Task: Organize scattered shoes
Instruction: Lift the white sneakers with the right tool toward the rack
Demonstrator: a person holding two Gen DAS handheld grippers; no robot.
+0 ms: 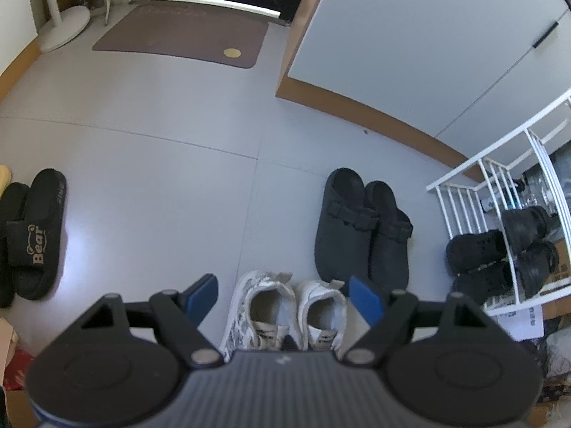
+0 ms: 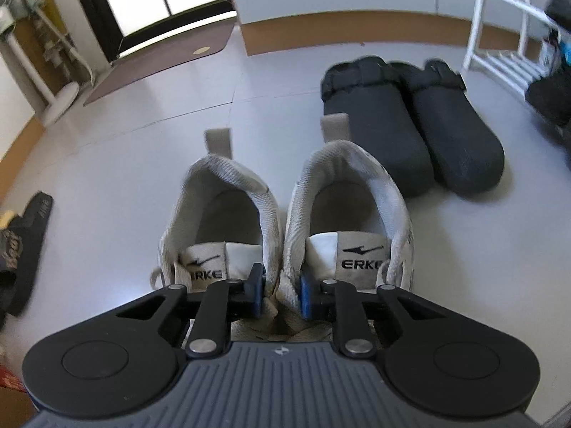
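Note:
A pair of white ERKE sneakers (image 2: 221,199) stands side by side on the grey floor, heels pointing away from me. My right gripper (image 2: 282,294) is shut on them, its blue pads pinching the two inner collar walls together. In the left wrist view the same sneakers (image 1: 271,306) lie just below my left gripper (image 1: 283,294), which hangs open above them and touches nothing. A pair of black clogs (image 1: 342,228) sits right of the sneakers, also seen as the clogs (image 2: 374,132). Black "Bear" slides (image 1: 39,235) lie at the far left.
A white wire shoe rack (image 1: 456,173) at the right holds several black shoes (image 1: 474,249). A grey cabinet (image 1: 410,35) with a brown base stands behind. A brown door mat (image 1: 185,35) and a round fan base (image 1: 60,28) lie near the door. Papers and boxes sit at the lower right.

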